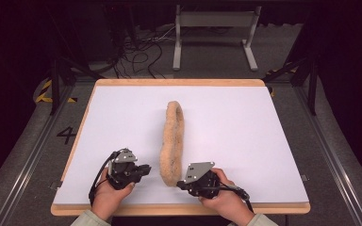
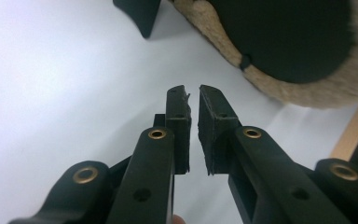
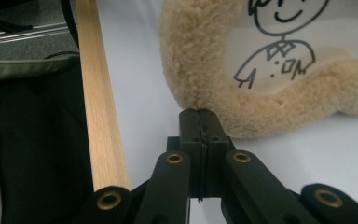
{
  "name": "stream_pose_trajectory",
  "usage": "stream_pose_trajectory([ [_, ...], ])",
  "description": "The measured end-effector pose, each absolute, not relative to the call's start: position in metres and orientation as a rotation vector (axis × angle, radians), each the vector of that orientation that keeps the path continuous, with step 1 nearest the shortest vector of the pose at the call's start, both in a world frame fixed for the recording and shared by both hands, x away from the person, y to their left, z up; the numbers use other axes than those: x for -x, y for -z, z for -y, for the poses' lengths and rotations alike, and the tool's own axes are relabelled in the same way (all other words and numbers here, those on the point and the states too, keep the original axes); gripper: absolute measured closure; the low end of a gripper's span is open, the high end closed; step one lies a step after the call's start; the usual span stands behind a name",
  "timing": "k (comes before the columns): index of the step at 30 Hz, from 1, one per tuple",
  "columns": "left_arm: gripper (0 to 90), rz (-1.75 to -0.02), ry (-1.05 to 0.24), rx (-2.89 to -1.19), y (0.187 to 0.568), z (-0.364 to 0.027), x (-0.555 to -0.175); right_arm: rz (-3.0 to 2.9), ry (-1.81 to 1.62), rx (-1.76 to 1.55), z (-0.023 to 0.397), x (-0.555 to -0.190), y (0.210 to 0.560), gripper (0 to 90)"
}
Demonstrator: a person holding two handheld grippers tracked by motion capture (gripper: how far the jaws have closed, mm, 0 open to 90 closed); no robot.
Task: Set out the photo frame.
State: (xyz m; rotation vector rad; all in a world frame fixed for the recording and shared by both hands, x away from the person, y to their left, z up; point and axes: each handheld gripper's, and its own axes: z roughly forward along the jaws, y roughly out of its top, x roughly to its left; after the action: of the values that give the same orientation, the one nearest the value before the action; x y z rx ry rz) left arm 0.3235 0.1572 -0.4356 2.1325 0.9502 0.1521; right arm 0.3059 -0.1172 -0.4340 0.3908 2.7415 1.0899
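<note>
Left gripper [image 1: 139, 169]: I am holding it low at the near left of the table [image 1: 226, 141], jaws nearly together with a thin gap between the pads, gripping nothing.
Right gripper [image 1: 183, 183]: I am holding it at the near edge, jaws pressed together and empty, tips just beside the near end of the fleece ring [image 1: 173, 141].
Fleece ring: tan, fuzzy, lying mid-table as a long narrow loop running near to far, between my two hands.
Inner face: in the right gripper view I am seeing a pale lining with a line-drawn smiling figure [image 3: 275, 51] in a collared top.
Writing: no words or brand that I can read; a painted "4" [image 1: 66, 135] is showing on the floor to the left.
Risk, my guess: with the right jaws together, pushing in is likelier to shove the soft loop away than catch it.
Risk, second: fleece is compressing easily, so a shallow pinch may slip off.
</note>
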Motion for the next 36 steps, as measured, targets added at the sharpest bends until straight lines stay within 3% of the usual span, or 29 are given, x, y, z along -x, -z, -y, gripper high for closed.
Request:
stream_pose_trajectory([
  [18,73.1,-0.939,-0.165,-2.171,0.441,-0.180,-0.299,-2.771,-1.116,-0.250,0.060,-0.326,0.439,90.0],
  [30,66.3,-0.911,-0.143,-2.169,0.441,-0.180,-0.298,-2.737,-1.094,-0.250,0.038,-0.333,0.442,90.0],
  [36,58.3,-0.914,-0.135,-2.110,0.437,-0.182,-0.299,-2.746,-1.069,-0.259,0.044,-0.333,0.441,90.0],
])
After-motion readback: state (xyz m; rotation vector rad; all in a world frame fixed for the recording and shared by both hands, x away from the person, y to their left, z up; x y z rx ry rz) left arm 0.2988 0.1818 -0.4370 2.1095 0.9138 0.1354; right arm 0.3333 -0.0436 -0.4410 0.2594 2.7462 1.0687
